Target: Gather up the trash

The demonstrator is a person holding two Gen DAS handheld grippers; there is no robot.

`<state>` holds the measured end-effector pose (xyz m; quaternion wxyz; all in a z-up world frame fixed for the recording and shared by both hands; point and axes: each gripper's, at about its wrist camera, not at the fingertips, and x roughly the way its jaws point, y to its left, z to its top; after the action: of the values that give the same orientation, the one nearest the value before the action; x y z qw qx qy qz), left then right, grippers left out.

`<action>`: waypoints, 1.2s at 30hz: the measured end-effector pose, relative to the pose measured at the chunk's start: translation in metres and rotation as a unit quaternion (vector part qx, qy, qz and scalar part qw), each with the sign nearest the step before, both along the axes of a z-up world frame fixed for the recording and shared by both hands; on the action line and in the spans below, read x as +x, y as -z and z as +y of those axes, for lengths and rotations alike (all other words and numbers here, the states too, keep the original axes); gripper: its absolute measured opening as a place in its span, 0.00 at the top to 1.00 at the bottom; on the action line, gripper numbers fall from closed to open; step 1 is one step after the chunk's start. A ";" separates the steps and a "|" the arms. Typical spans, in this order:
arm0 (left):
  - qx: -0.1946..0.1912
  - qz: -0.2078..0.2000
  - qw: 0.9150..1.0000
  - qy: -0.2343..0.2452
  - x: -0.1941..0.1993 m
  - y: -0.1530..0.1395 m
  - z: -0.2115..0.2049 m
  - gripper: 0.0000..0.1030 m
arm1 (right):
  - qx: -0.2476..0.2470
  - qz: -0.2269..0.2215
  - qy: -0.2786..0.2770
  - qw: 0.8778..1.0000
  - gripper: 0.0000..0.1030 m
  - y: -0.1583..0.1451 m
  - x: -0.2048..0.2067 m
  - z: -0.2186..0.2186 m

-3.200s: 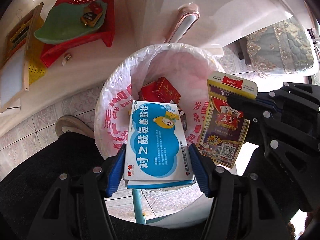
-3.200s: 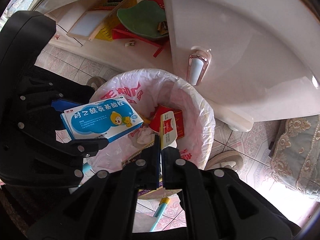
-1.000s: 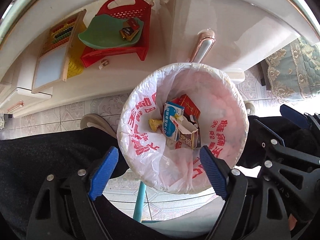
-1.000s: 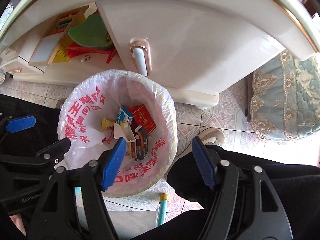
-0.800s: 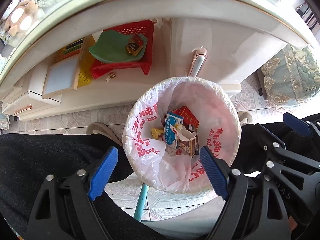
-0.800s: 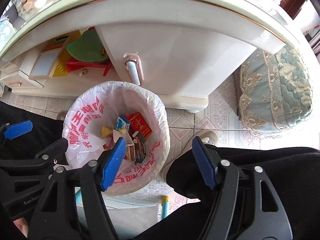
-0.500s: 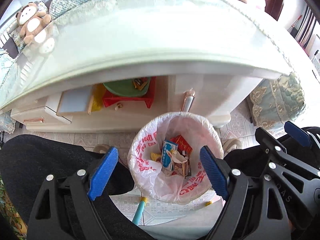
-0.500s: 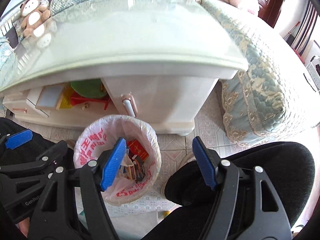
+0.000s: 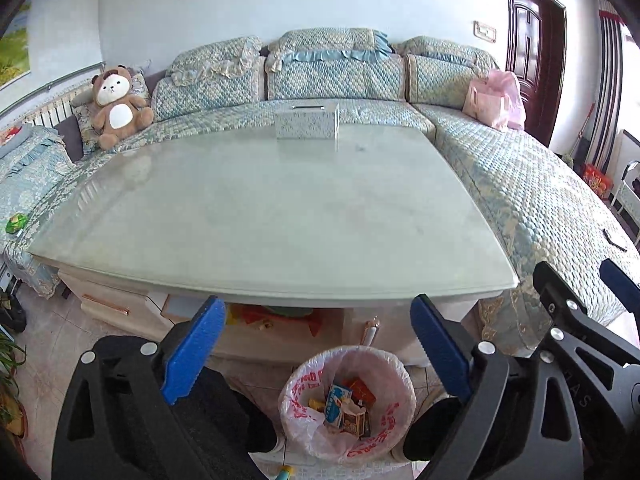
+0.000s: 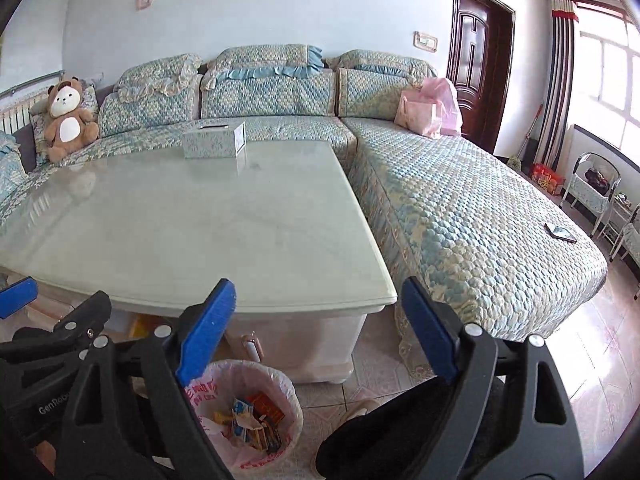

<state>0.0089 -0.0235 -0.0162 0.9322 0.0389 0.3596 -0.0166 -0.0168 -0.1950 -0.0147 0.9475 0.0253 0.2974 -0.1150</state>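
A trash bin lined with a white and red printed bag [image 9: 308, 384] stands on the floor in front of the table, also in the right wrist view [image 10: 280, 388]. Inside lie a blue and white medicine box [image 9: 337, 400], a red box [image 9: 362, 390] and other cartons [image 10: 256, 424]. My left gripper [image 9: 316, 352] is open and empty, high above the bin. My right gripper [image 10: 316, 320] is open and empty, beside the left one [image 10: 48, 344].
A glass-topped coffee table [image 9: 256, 208] bears a patterned tissue box [image 9: 306, 121]. A blue quilted sofa [image 10: 460, 208] wraps around it, with a teddy bear [image 9: 116, 106], a pink bag [image 10: 430, 110] and a dark phone [image 10: 562, 233]. My black-trousered legs flank the bin.
Both boxes dropped from the grippers into the bin. Both grippers opened, then rose and tilted up from the bin to face the table and sofa.
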 end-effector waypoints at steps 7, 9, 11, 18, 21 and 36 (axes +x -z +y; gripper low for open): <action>-0.007 -0.046 0.999 -0.005 -0.021 -0.042 0.002 0.07 | -0.017 -0.048 0.023 0.998 0.06 -0.037 -0.023 -0.003; -0.001 -0.053 0.999 -0.010 -0.024 -0.046 0.000 0.07 | -0.016 -0.052 0.024 0.998 0.06 -0.041 -0.027 -0.004; 0.005 -0.058 0.998 -0.012 -0.028 -0.051 -0.001 0.07 | -0.016 -0.054 0.027 0.998 0.06 -0.043 -0.030 -0.004; 0.009 -0.065 0.998 -0.007 -0.041 -0.059 -0.003 0.07 | -0.024 -0.053 0.037 0.998 0.06 -0.045 -0.042 -0.002; 0.008 -0.071 0.997 -0.008 -0.042 -0.061 -0.004 0.07 | -0.024 -0.056 0.038 0.997 0.06 -0.046 -0.044 -0.001; 0.000 -0.068 0.998 -0.005 -0.048 -0.063 -0.002 0.07 | -0.028 -0.059 0.045 0.997 0.06 -0.047 -0.049 0.005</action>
<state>-0.0395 -0.0258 0.0466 0.9546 0.0380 0.2952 -0.0089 -0.0657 -0.1904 0.0320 0.9575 0.0186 0.2362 -0.1644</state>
